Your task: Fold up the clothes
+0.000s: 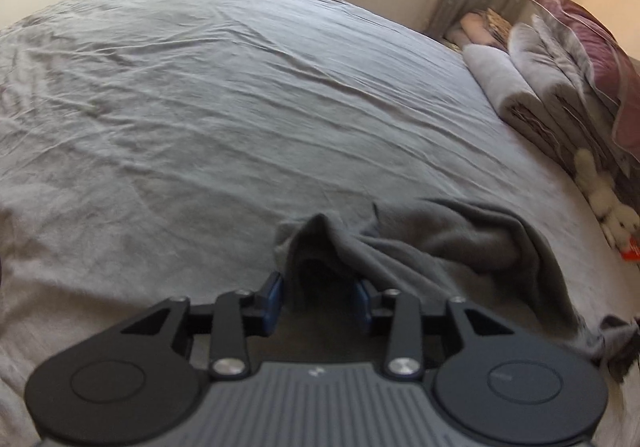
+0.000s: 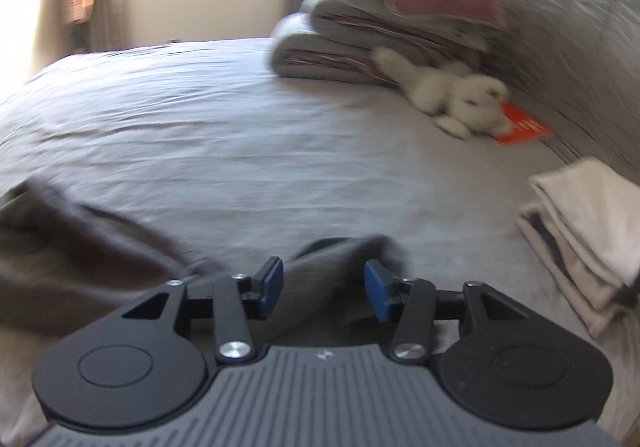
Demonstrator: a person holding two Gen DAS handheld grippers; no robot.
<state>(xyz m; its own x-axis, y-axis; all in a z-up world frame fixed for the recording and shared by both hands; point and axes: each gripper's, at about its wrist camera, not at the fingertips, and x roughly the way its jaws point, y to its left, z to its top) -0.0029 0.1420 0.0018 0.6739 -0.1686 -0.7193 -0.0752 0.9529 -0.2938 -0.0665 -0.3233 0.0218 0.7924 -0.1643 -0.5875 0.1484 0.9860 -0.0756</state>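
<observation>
Garment [image 1: 440,239]: dark grey knit, crumpled at the bed's [image 1: 240,107] near edge. Soft, limp and light by the look of it; likely to sag and bunch when lifted. Left gripper [image 1: 318,293]: jaws spread, a raised fold between them. Right gripper [image 2: 324,283]: jaws spread astride another fold. Best hold: hems or corners.

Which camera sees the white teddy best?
The right wrist view: the teddy lies there whole though a bit blurred, beside the folded bedding, against an orange card. In the left wrist view it is small and squashed at the right edge.
</observation>
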